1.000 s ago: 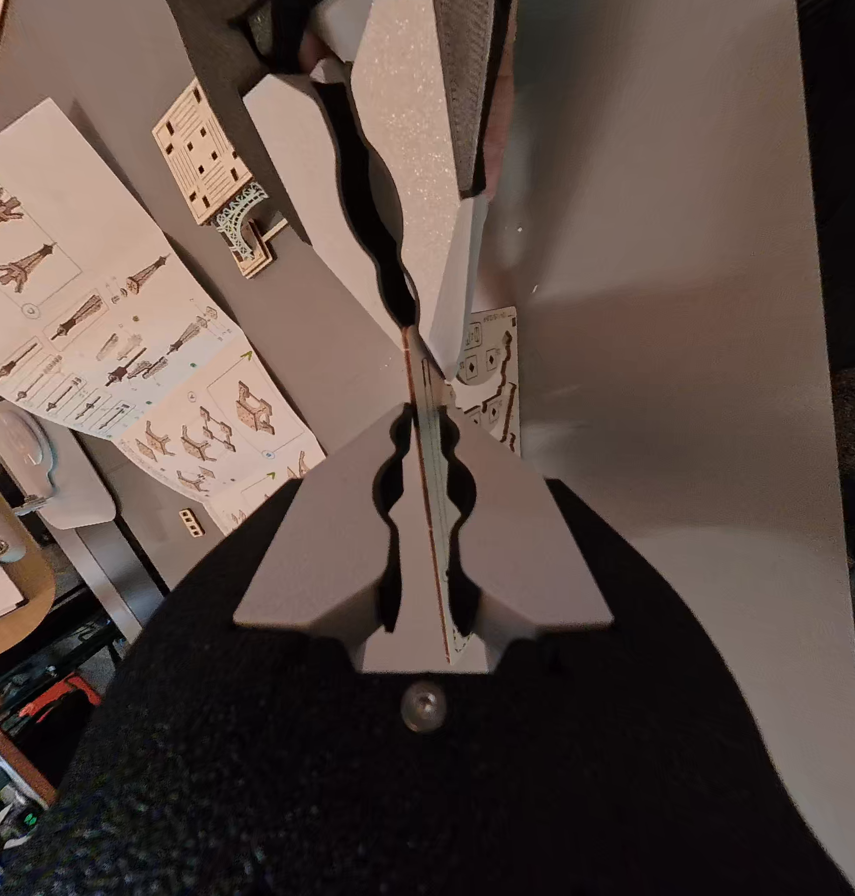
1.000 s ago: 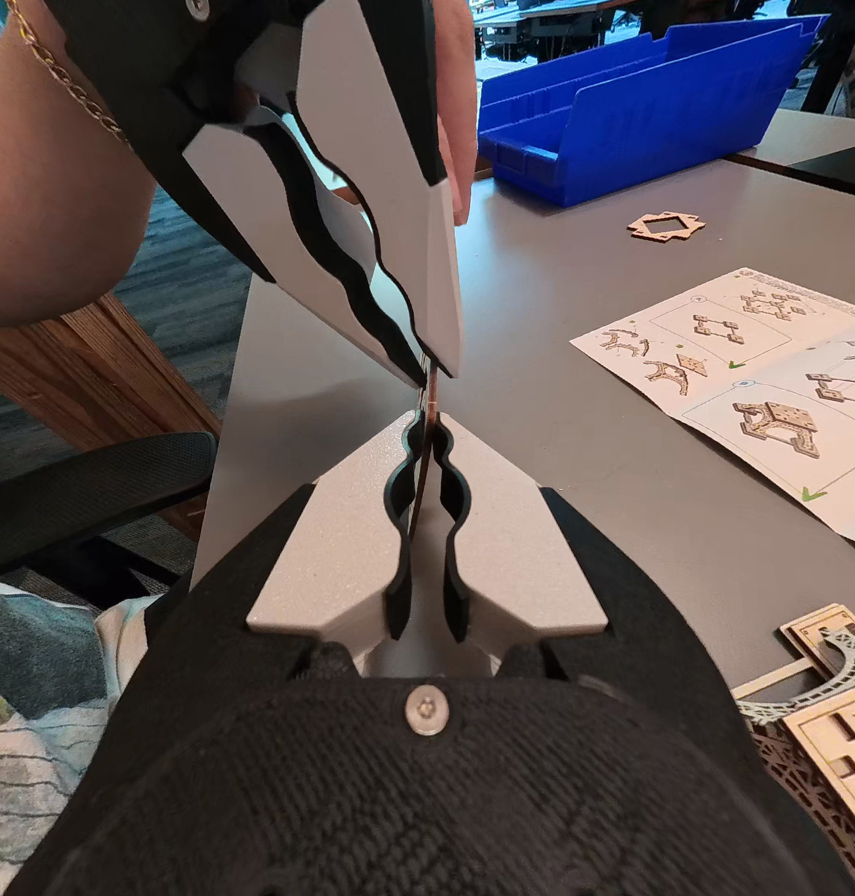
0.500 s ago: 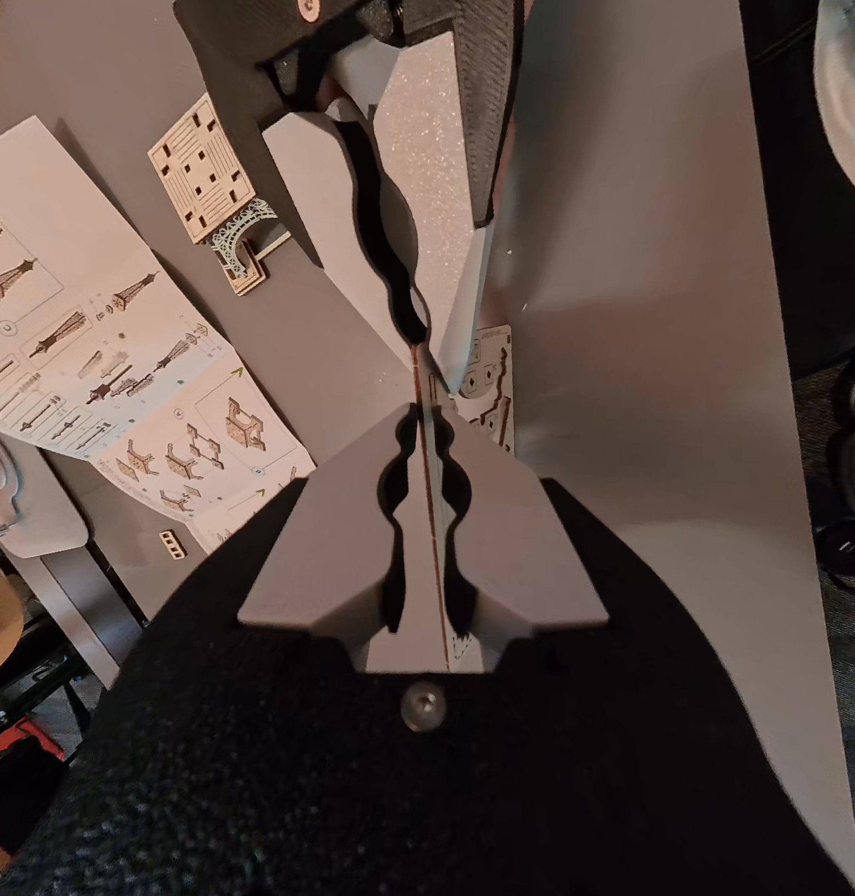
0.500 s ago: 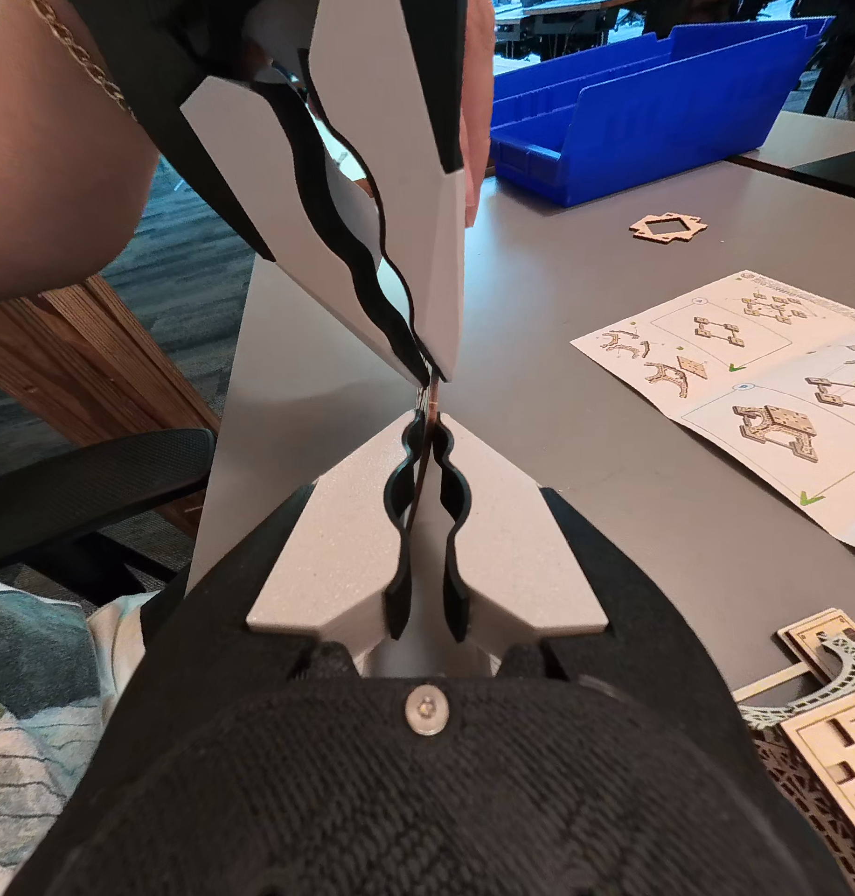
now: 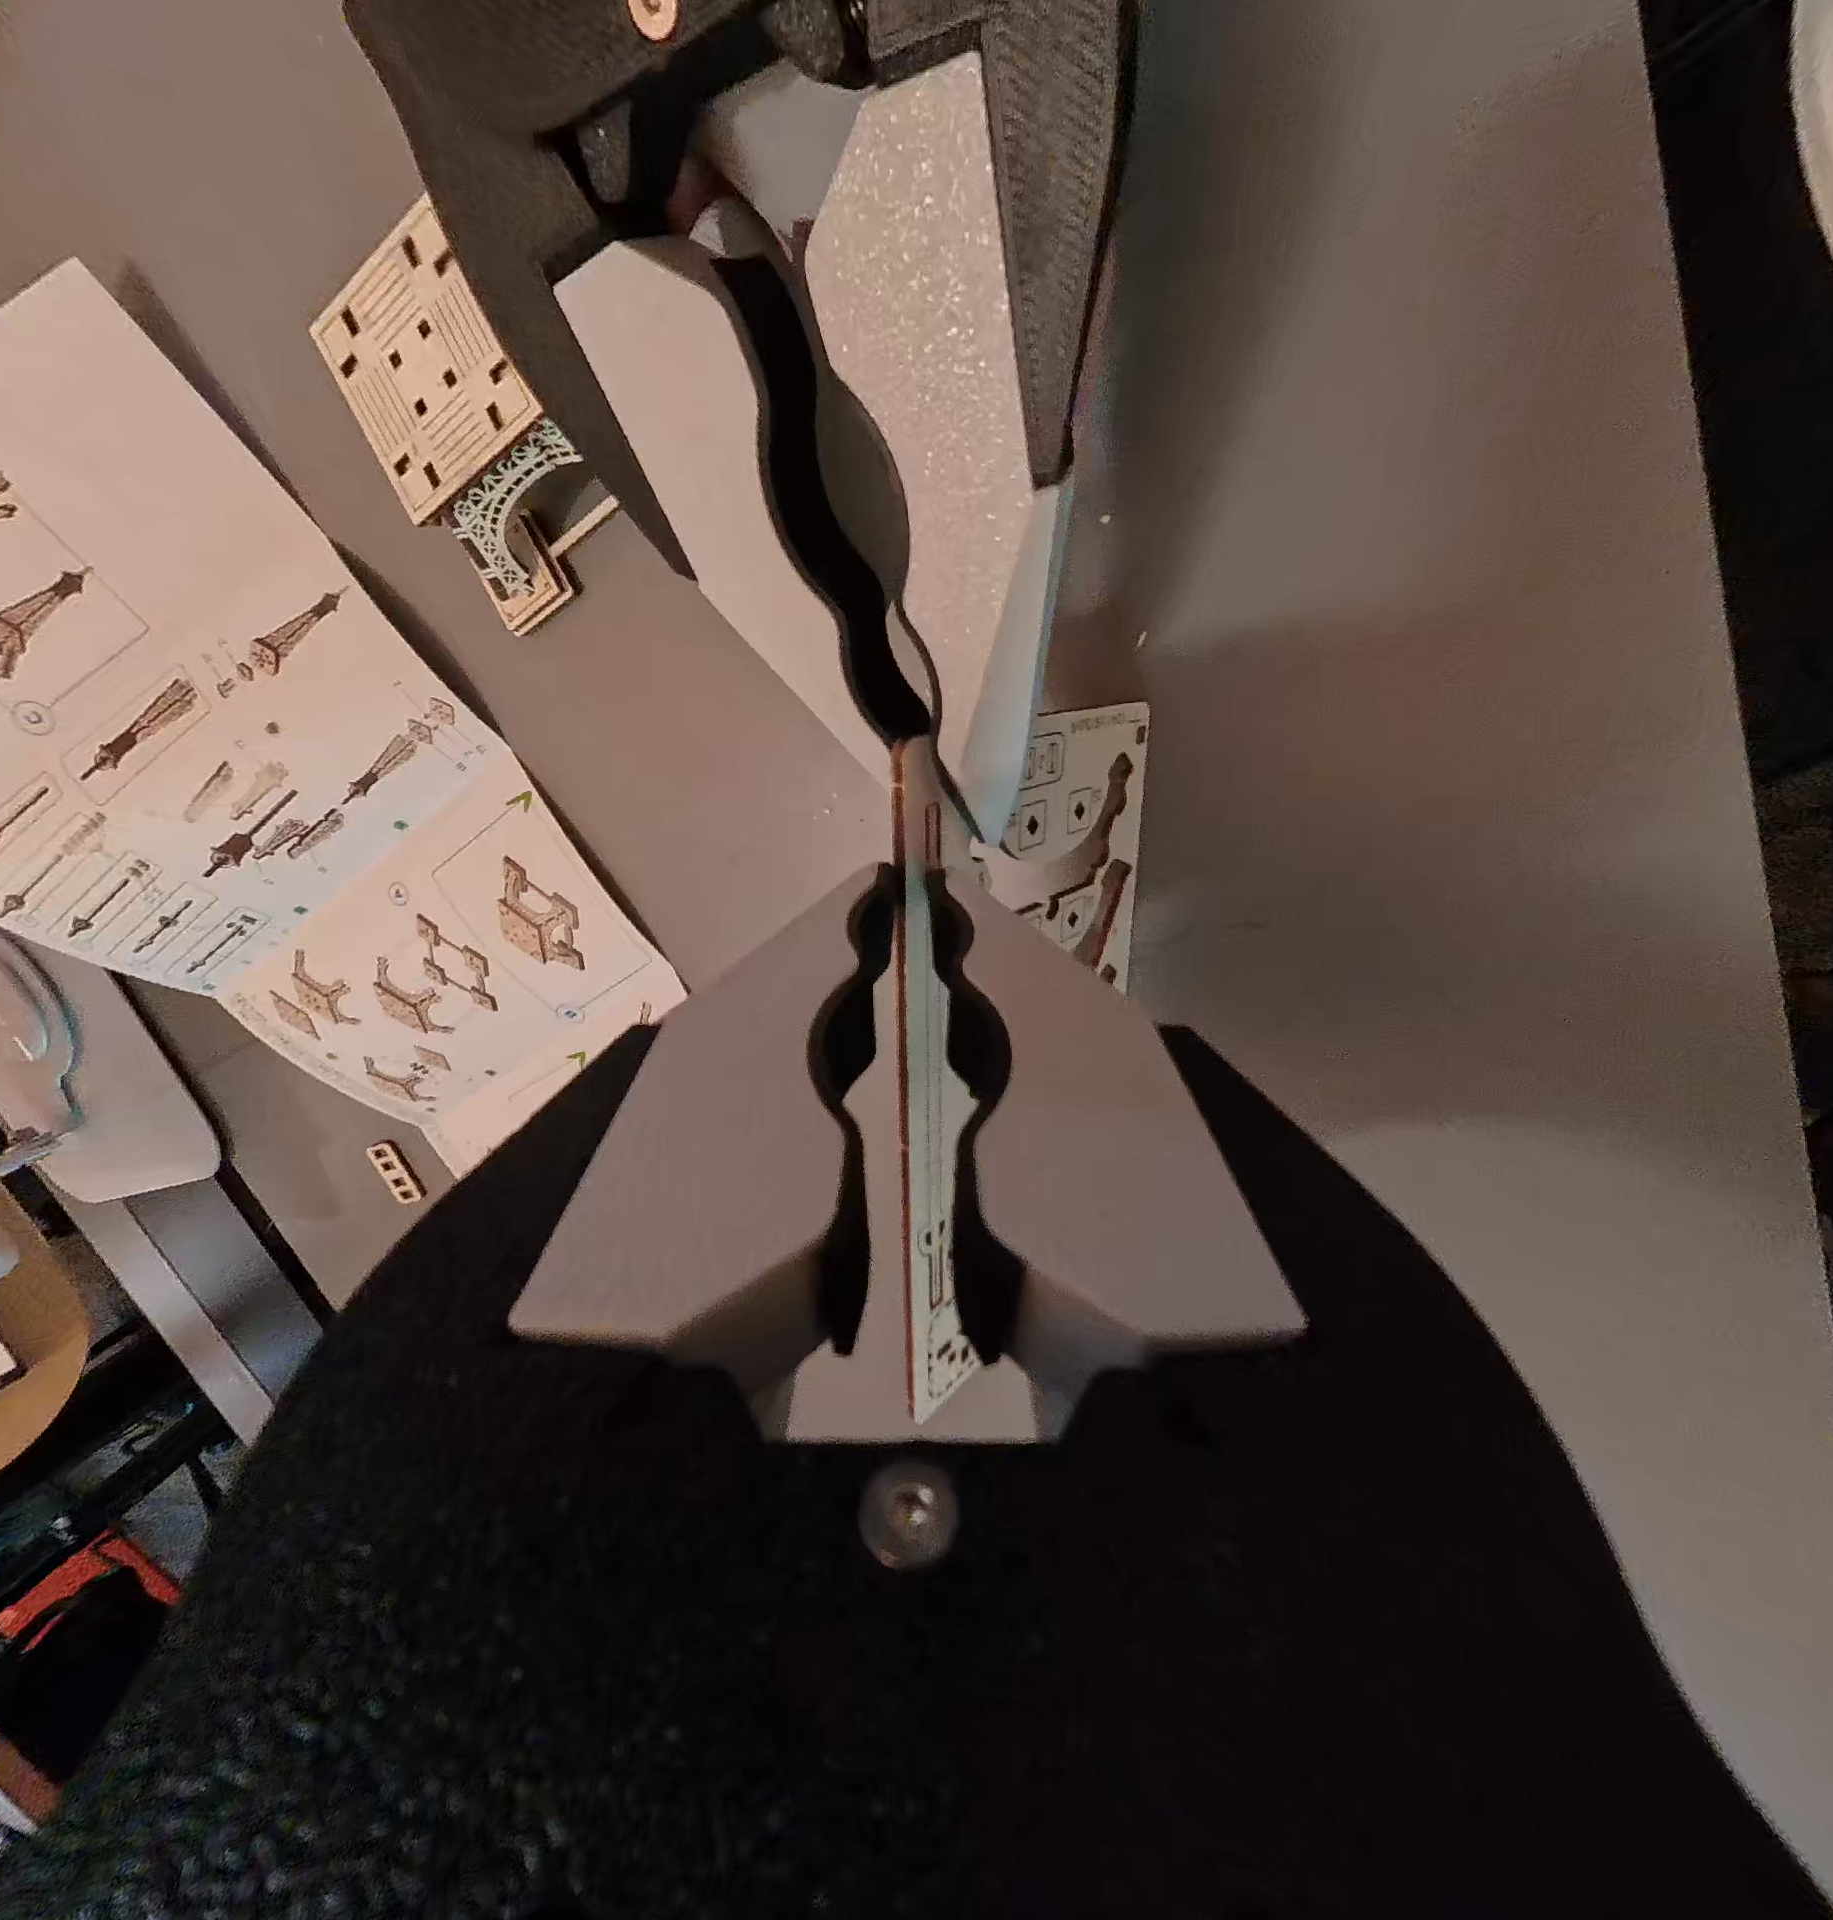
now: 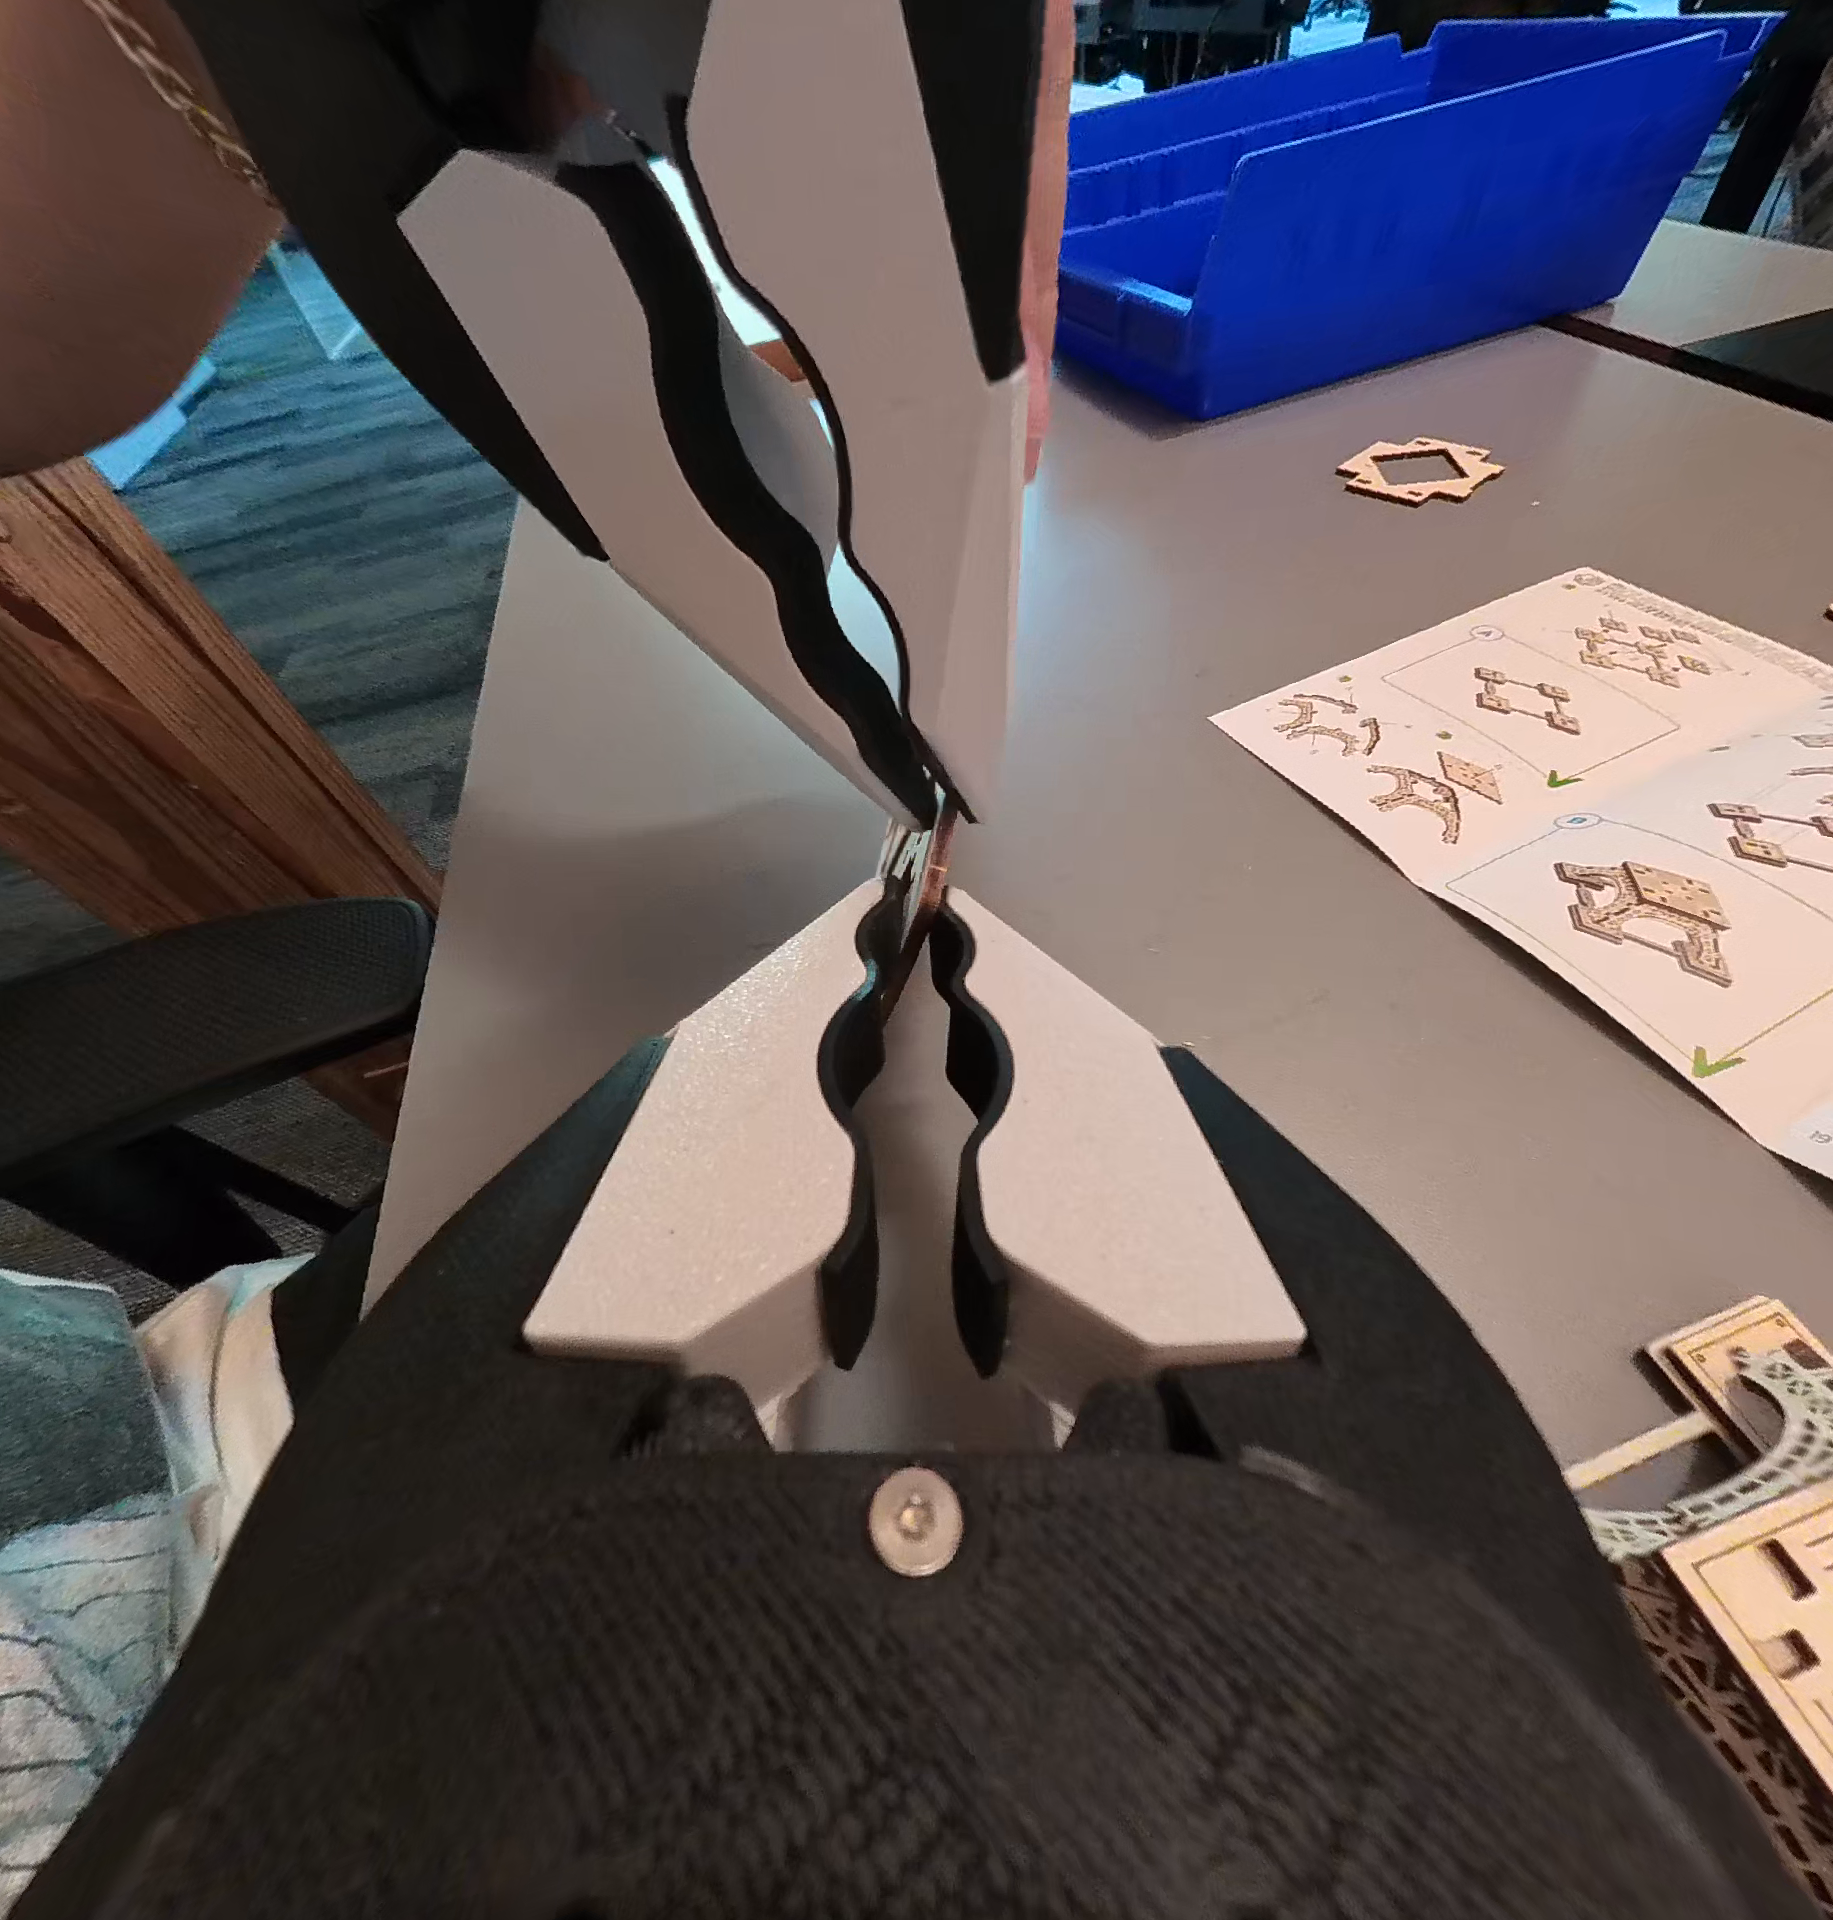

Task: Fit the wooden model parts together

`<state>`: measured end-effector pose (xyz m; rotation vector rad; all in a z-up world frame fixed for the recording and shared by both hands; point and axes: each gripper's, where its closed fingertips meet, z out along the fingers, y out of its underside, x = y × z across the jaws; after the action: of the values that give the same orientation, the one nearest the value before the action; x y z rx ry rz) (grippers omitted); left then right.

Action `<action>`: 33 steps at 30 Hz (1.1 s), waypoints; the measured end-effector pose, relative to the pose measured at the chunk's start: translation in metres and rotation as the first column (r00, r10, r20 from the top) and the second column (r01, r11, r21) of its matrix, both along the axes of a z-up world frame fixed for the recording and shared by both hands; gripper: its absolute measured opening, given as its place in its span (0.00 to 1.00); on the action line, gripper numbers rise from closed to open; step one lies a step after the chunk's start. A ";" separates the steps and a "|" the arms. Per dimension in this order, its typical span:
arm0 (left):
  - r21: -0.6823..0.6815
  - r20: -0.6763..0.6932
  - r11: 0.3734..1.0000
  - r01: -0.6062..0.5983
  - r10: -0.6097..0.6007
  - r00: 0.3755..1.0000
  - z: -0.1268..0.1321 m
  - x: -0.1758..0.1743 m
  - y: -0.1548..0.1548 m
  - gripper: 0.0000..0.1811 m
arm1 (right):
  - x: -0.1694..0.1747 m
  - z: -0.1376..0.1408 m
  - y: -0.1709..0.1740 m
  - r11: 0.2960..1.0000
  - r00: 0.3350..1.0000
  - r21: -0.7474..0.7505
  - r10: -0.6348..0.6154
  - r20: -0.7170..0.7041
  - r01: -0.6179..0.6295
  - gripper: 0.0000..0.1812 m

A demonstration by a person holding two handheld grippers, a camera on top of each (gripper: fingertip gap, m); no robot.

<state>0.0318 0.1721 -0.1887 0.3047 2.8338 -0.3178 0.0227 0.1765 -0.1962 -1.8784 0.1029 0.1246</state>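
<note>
An office-like workroom set up for hobby assembly.
A plain grey surface carried a folded instruction sheet at the right of the frame, with a blue plastic bin at the upper right. A black office chair stood at the left over grey patterned carpet, beside a wooden furniture panel.

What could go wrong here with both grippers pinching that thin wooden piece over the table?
1. The thin wooden sheet is clamped edge-on by the left gripper and right gripper close together; any twist between them could snap it.
2. The right gripper grips only near its fingers' tips, so the piece may slip.
3. If dropped, it could land on the punched parts sheet on the table below.
</note>
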 end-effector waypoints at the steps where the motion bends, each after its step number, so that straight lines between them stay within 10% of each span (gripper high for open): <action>1: -0.012 0.002 1.000 0.004 -0.004 1.000 0.000 -0.001 0.000 0.02 | -0.001 0.000 0.000 1.000 1.000 0.002 0.007 -0.008 -0.007 0.01; 33: 0.038 -0.204 0.999 -0.032 0.039 0.978 -0.006 -0.018 0.012 0.03 | -0.013 0.005 0.005 0.995 0.992 0.033 0.087 0.086 -0.091 0.01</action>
<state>0.0135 0.1845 -0.1950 0.2410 3.0458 -0.3092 0.0092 0.1811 -0.1911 -1.8492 -0.0413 0.1070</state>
